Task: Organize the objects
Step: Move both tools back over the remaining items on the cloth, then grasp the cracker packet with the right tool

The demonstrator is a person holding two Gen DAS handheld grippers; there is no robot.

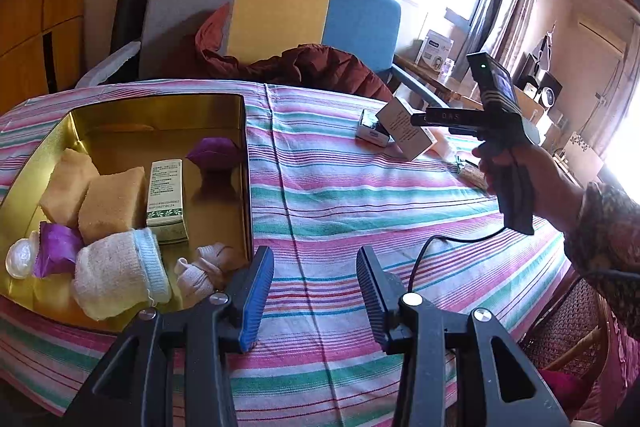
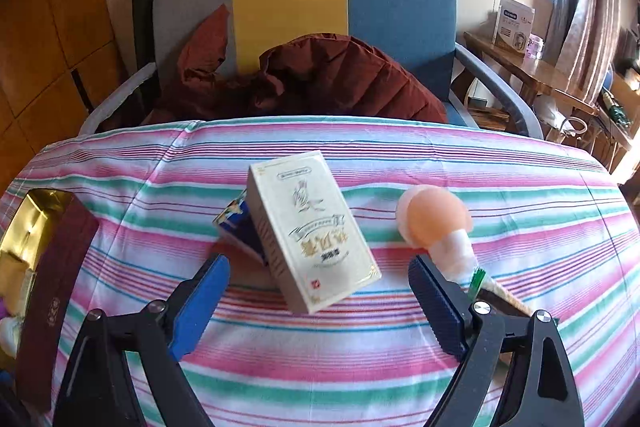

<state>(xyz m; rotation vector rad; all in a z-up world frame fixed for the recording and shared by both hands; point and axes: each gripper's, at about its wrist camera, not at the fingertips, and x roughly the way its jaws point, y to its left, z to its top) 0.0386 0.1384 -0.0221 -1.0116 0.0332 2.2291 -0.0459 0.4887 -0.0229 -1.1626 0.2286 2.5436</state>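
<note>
Left wrist view: left tongs [image 1: 316, 291] hover over the striped cloth [image 1: 360, 195] on the bench, blades apart, nothing between them. Gold tin [image 1: 244, 147] sits just left of them. Inside it: two tan sponges [image 1: 112, 203], a green-and-white carton [image 1: 167, 201] with small print too fine to read, a purple wrapper [image 1: 214, 153], a white knit sock [image 1: 120, 275], a smaller knotted sock [image 1: 200, 273], a purple piece [image 1: 56, 249] and a clear shell-like piece [image 1: 20, 259]. Far right, a hand [image 1: 504, 167] grips the right tongs' handle; letters "DAS" show on its black bar. Beyond it a cream box [image 1: 404, 131] leans on a small blue-and-white pack [image 1: 372, 131].

Right wrist view: right tongs [image 2: 320, 291] stand wide apart above the cloth, touching nothing. Between and just past the blades the cream box [image 2: 316, 227] lies tilted, propped on the blue pack [image 2: 236, 223]; gold ornate lettering and a ribbon emblem, not legible. A peach round puff [image 2: 434, 219] with white wrapped stem lies by the right blade. Gold tin's corner [image 2: 36, 211] at left edge, dark maroon lid [image 2: 52, 291] leaning beside it.
</note>
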